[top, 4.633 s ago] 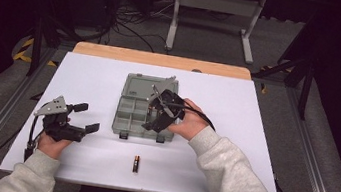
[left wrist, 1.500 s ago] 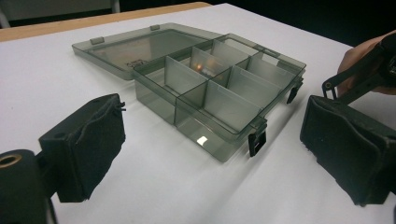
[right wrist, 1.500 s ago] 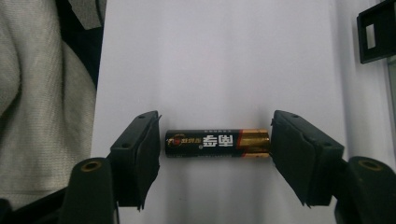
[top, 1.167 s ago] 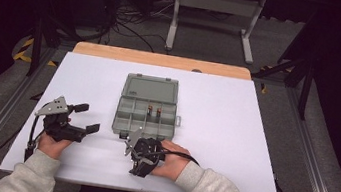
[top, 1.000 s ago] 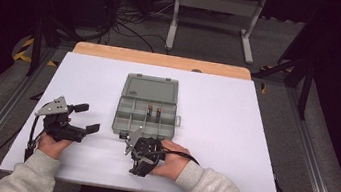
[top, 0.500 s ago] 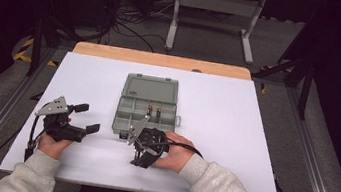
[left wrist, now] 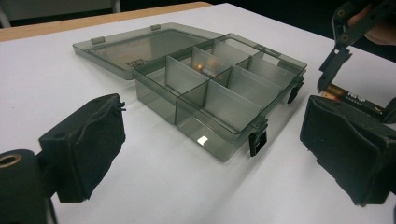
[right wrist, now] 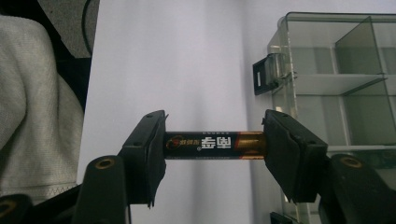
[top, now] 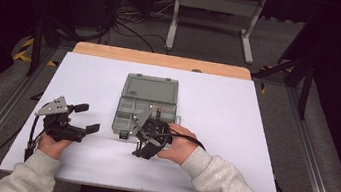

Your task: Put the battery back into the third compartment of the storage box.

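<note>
Right gripper (right wrist: 215, 144) clamps a black-and-gold battery (right wrist: 212, 144) end to end; left gripper (left wrist: 210, 154) gapes.

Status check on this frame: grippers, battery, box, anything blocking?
Right gripper shut on black-and-gold battery, end to end. Left gripper open, empty. Open grey-clear plastic compartment box just ahead; path clear.

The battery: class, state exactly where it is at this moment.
The battery is clamped end to end in the right gripper, above the white table, just short of the open compartment box's near edge in the high view.
</note>
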`<state>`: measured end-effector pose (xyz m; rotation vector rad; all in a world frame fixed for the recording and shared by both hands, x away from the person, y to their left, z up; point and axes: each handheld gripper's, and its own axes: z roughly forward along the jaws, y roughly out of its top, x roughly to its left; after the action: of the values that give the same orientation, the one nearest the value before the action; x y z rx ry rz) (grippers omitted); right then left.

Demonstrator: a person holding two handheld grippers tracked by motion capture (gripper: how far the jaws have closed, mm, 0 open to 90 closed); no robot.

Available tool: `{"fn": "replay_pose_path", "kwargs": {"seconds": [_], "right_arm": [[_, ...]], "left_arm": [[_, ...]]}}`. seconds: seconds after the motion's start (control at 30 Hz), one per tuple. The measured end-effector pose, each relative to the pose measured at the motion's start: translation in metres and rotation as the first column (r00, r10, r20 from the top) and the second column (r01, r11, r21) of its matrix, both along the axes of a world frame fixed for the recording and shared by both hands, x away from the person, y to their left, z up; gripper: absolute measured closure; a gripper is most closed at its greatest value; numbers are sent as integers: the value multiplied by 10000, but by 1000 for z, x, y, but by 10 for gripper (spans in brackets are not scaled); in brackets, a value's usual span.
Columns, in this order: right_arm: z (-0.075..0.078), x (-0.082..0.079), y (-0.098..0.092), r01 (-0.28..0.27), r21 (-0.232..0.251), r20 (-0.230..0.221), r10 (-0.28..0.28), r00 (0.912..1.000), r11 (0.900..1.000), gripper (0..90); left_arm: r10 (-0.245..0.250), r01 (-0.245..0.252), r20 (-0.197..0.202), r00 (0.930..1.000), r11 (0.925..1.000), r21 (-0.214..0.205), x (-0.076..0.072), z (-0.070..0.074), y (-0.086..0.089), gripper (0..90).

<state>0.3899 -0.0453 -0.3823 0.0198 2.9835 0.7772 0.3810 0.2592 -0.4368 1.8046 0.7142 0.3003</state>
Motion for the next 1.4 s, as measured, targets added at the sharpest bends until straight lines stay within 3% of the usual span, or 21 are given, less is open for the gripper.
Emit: {"fn": "replay_pose_path", "kwargs": {"seconds": [0.43,0.73,1.27,1.4], "right_arm": [[16,20,-6,335,265,183,-340,9993,9991,412],[23,37,-10,662,197,246,-667,9975,9976,412],[31,80,-21,1391,444,437,-1411,9890,9893,412],[32,91,-25,1642,457,293,-1656,9858,9854,411]], "left_arm": [[-19,19,-23,10000,10000,-5,0,0,0,70],[27,-28,-16,10000,10000,-49,0,0,0,71],[31,-31,-54,10000,9999,-102,0,-1,0,71],[58,-58,-34,10000,10000,-73,0,0,-1,71]]}}
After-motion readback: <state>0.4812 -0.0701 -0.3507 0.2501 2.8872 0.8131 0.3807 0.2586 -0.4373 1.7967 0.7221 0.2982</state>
